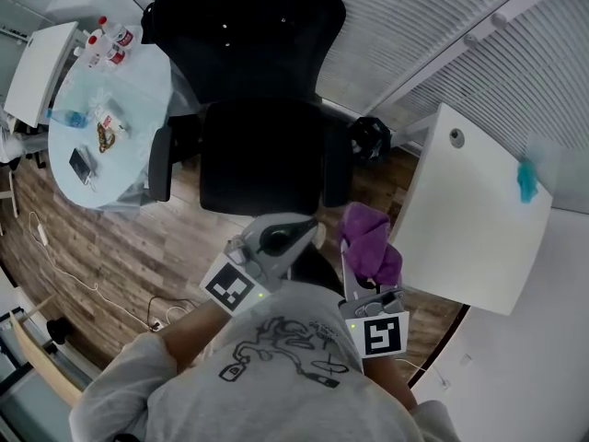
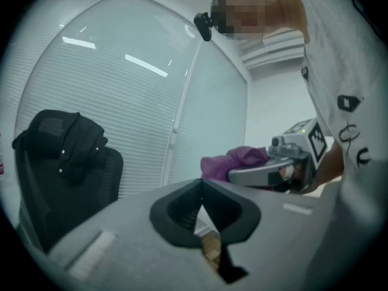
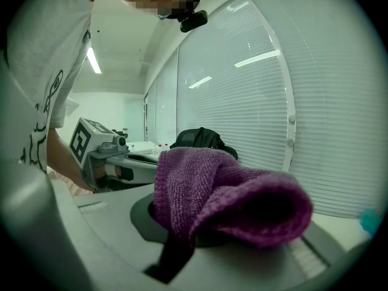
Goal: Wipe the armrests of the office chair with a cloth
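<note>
The black office chair (image 1: 262, 155) stands ahead of me, facing me, with a dark jacket (image 1: 244, 26) over its back. Its armrests show at the left (image 1: 161, 162) and right (image 1: 336, 168). My right gripper (image 1: 354, 263) is shut on a purple cloth (image 1: 368, 242), held near the right armrest's front end without touching it. In the right gripper view the cloth (image 3: 224, 193) bulges out of the jaws and hides the tips. My left gripper (image 1: 306, 233) is shut and empty, level with the seat's front edge. The left gripper view shows the chair (image 2: 60, 162) and the cloth (image 2: 233, 161).
A round glass table (image 1: 138, 90) with bottles and a phone stands left of the chair. A white desk (image 1: 469, 210) stands close on the right, with a teal object (image 1: 526, 180) on it. A black item (image 1: 370, 138) lies by the window. Cables (image 1: 55, 256) run over the wooden floor.
</note>
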